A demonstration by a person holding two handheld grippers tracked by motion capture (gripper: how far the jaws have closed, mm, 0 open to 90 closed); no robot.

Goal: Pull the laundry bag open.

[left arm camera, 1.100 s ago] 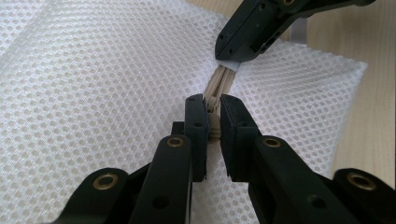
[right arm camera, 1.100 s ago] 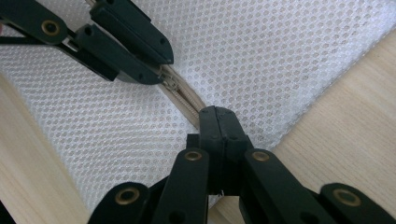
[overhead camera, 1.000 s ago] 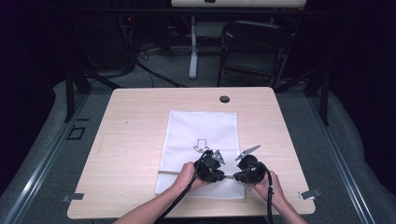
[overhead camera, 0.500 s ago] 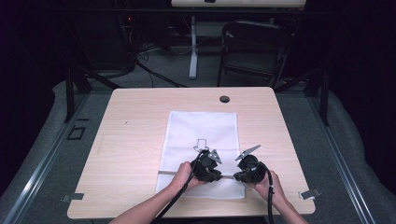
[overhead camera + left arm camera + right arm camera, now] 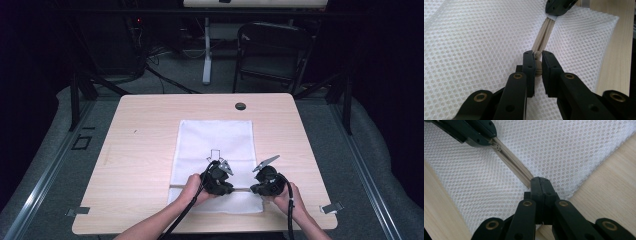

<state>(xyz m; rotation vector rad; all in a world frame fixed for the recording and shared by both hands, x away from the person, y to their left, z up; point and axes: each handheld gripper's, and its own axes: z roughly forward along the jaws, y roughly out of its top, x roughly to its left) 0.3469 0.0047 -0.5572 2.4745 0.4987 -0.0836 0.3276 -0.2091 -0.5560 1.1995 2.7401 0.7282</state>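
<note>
So I've got a white mesh laundry bag (image 5: 215, 145) lying flat on the wooden table (image 5: 140, 150), toward the near edge and a bit right of centre. My left gripper (image 5: 537, 62) is clamped on the beige zipper pull (image 5: 538, 68). My right gripper (image 5: 541, 185) is pinched tight on the right end of the zipper tape (image 5: 515, 168), just beside the bag's right edge. The zipper (image 5: 241, 190) runs left-right across the near part of the bag, between my two hands.

The zipper pull (image 5: 538, 65) sits half-hidden between claw pads.
</note>
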